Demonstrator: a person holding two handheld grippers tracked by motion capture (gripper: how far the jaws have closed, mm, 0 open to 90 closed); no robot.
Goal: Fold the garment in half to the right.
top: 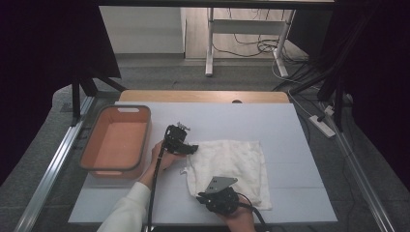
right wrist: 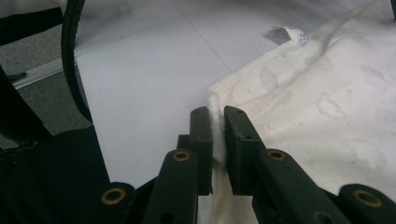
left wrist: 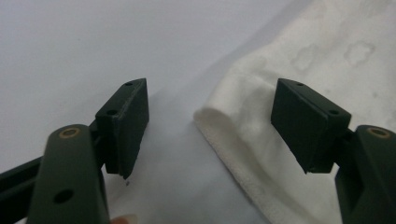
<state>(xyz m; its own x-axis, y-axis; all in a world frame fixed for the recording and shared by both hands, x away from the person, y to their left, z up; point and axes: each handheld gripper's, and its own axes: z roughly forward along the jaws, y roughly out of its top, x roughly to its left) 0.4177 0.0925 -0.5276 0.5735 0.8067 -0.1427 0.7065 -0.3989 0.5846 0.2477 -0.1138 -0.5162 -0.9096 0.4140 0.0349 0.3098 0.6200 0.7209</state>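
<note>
I am folding the white towel (top: 229,166), which lies flat on the bench (top: 290,130), at about five o'clock of the bench's middle and just beside the orange tub (top: 116,142) that sits at nine o'clock; the step in hand, as I judge it, is taking hold of two corners along the towel's left edge. My right tongs (right wrist: 216,123) are clamped on the hem at the near left corner, cloth pinched between the jaws; my left tongs (left wrist: 210,126) stand wide apart at the far left corner, one jaw over bare bench, the other over cloth, the rolled edge between them and not yet gripped.

The next move calls for lowering the left tongs and closing on that edge, then lifting both corners evenly toward three o'clock, so the fold lands square.

The high view gives the towel's whole outline and the tub; the right gripper view shows the pinch itself and a small tag at the far corner; whether the hem there is doubled I cannot quite tell.
</note>
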